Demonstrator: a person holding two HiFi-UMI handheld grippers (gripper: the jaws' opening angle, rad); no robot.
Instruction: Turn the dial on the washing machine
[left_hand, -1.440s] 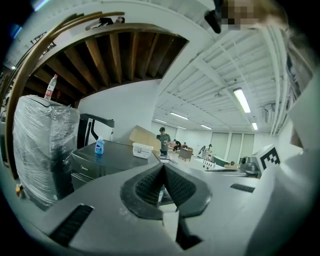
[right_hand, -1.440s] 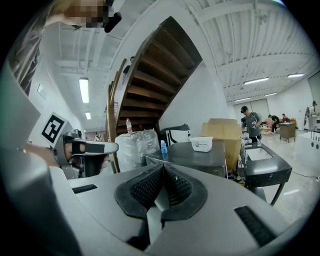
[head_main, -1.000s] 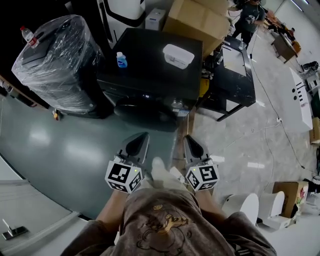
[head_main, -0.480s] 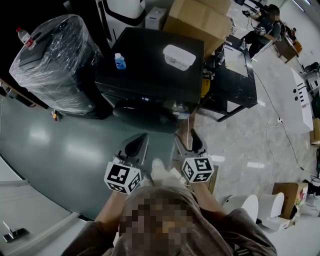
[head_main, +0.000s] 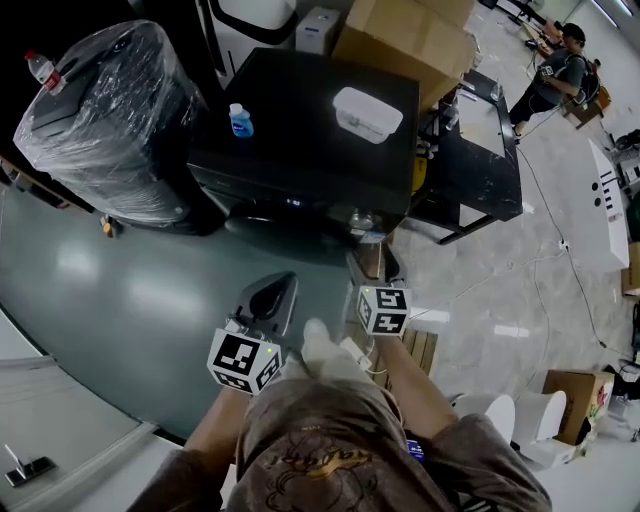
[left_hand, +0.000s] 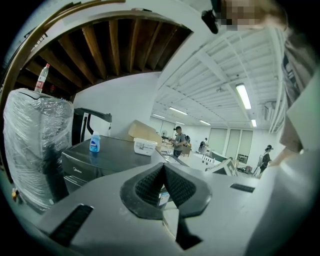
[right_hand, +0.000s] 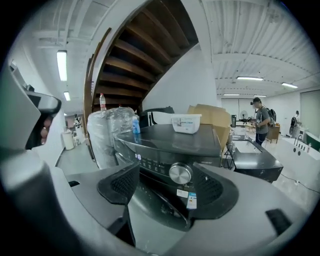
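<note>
Right gripper (right_hand: 166, 175), jaws just spread wide and empty, faces dial (right_hand: 180, 173); bottle (right_hand: 136, 125), box (right_hand: 186, 123) atop washing machine (right_hand: 175, 137).

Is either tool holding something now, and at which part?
Nothing. The left tool is shut, empty; the right tool has just been opening, nothing gripped, the dial ahead untouched.

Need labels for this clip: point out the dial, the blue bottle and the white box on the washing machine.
round silver metal dial (right_hand: 180, 173), right gripper view, centre of its face
small blue plastic bottle (head_main: 241, 123), head view, its body
white rectangular plastic box (head_main: 367, 113), head view, middle of its lid
</note>
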